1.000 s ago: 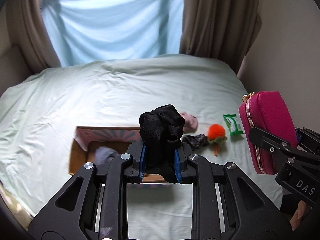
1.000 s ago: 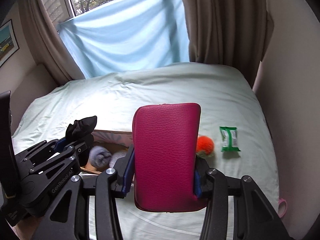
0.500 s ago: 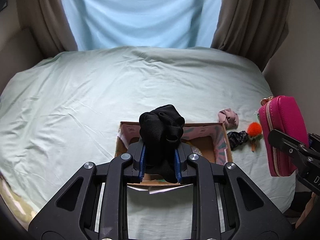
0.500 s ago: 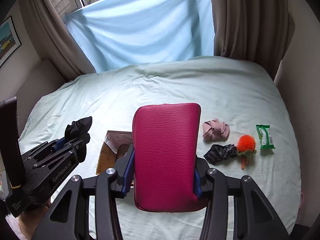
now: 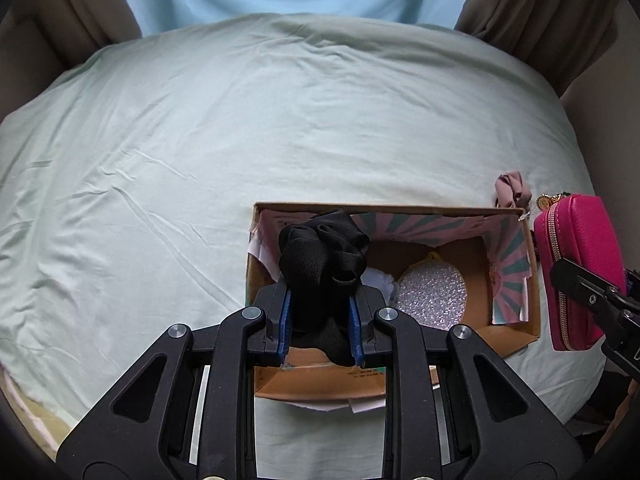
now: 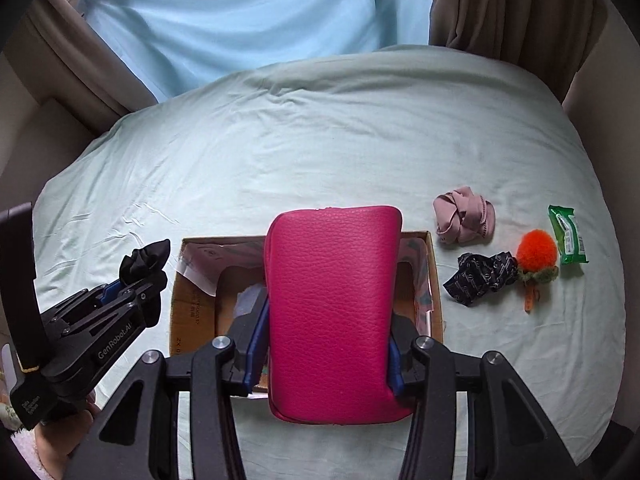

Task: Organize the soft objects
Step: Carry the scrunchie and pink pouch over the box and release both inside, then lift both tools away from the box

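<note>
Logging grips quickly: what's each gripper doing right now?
Left gripper: shut on the black cloth.
Right gripper: shut on the pink pouch.

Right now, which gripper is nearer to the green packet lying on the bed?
Right. The right gripper, clamped on the pink pouch, sits over the cardboard box, beside the green packet. The left gripper, holding the black cloth, is beyond the box's far side.

Both grippers (loaded) now over the box (image 5: 516,332).
</note>
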{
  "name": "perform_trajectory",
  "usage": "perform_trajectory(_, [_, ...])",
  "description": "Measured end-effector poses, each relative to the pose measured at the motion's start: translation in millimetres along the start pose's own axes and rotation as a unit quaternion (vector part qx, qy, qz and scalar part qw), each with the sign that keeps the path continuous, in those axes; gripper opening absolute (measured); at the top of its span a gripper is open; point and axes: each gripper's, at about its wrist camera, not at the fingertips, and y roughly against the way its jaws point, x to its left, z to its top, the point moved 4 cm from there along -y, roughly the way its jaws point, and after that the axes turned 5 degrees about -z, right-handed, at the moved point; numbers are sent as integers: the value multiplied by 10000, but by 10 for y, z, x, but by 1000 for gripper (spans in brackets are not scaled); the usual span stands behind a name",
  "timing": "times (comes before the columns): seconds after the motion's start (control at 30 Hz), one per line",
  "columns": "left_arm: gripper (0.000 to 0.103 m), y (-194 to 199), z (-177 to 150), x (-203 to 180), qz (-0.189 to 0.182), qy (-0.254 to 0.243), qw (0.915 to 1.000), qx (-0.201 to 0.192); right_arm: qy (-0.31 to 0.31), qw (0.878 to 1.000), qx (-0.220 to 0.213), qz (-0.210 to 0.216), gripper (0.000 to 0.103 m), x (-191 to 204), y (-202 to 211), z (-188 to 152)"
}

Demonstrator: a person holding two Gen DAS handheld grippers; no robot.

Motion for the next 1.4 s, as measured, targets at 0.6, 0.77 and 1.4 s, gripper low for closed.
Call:
perform_trajectory(0.6, [21,-945,-45,32,-175,-212,9931,1141,-433,9866,1562,-171,45,-296,-1217,-35])
perform_trajectory(0.77, [103,-788,13,-77,-322,-413,9946,891,-623,9835,1678,-258,73,-371,-1324,-16])
perform_trajectory(1.4, [103,-178,-103,8,-391,-224,9973,584,-541,9946,886,54,103,-324,-712,25])
